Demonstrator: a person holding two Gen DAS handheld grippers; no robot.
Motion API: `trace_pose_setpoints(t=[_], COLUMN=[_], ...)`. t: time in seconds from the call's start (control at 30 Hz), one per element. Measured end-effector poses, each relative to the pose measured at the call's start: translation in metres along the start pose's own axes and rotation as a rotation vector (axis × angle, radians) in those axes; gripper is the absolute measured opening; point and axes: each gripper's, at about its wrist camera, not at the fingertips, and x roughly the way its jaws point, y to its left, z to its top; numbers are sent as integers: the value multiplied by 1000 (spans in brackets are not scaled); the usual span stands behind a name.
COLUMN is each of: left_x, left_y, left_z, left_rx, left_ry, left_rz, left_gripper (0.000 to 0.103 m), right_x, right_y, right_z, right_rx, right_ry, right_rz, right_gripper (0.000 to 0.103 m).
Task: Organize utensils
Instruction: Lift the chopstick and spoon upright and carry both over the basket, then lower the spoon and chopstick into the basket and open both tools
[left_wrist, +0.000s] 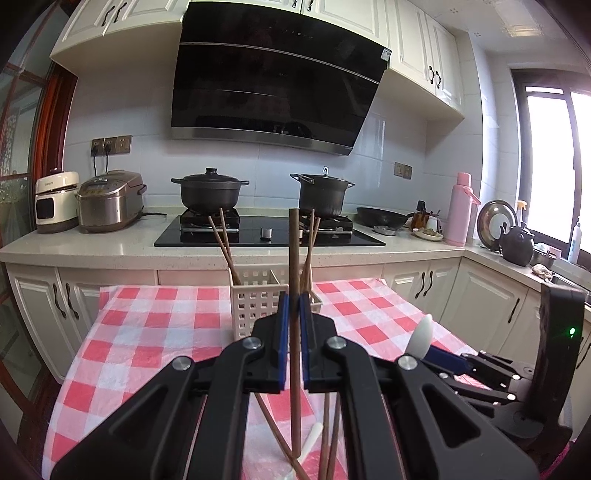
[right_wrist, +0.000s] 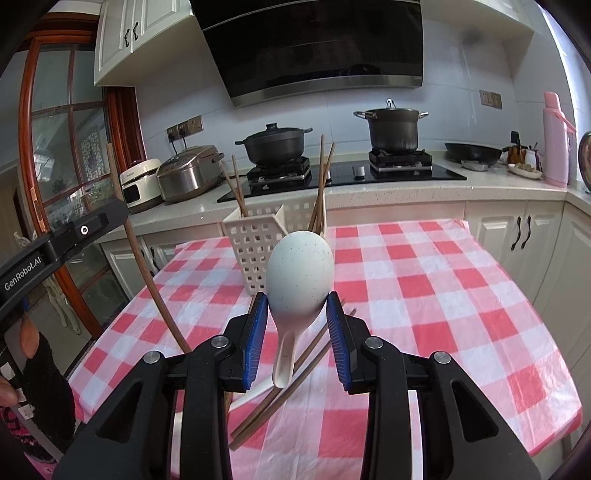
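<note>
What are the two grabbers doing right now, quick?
Left gripper: shut on a chopstick, held upright.
Right gripper: shut on a spoon, bowl up, handle hanging down.

Tablecloth (right_wrist: 424, 295): thin, slightly crinkled sheet, plastic-looking, faint sheen, red-and-white check.
Spoon (right_wrist: 300, 266): glazed ceramic look, smooth, pale with fine dark speckles.
Held chopstick (left_wrist: 294, 266): brown wood, matt, smooth.
Loose chopsticks (right_wrist: 295, 373): same matt brown wood.
Utensil basket (right_wrist: 255, 251): white moulded plastic, perforated grid walls, satin.
Left tool (left_wrist: 294, 306): matt black plastic arms, blue ribbed pads, shiny metal rivets.
Right tool (right_wrist: 297, 317): same matt black plastic, blue ribbed pads.
Kitchen worktop (left_wrist: 92, 247): pale speckled stone, polished.
Hob (left_wrist: 269, 236): glossy black glass.
</note>
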Motion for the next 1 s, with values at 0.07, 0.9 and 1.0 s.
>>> trace_pose_setpoints(t=[0.07,0.9,1.0], left_x=[5,80,93], left_y=[1,8,15], left_z=[5,143,161], left_rx=[7,47,36], left_ry=[-3,-129,-146], left_rz=[1,15,37], left_gripper=[6,6,6], right_x=[3,92,105], right_y=[-3,-10,-11], right_z=[6,110,126], right_rx=[5,-35,-42], right_ry=[-5,0,-5], right_rz=[0,15,4], right_gripper=[32,32,32])
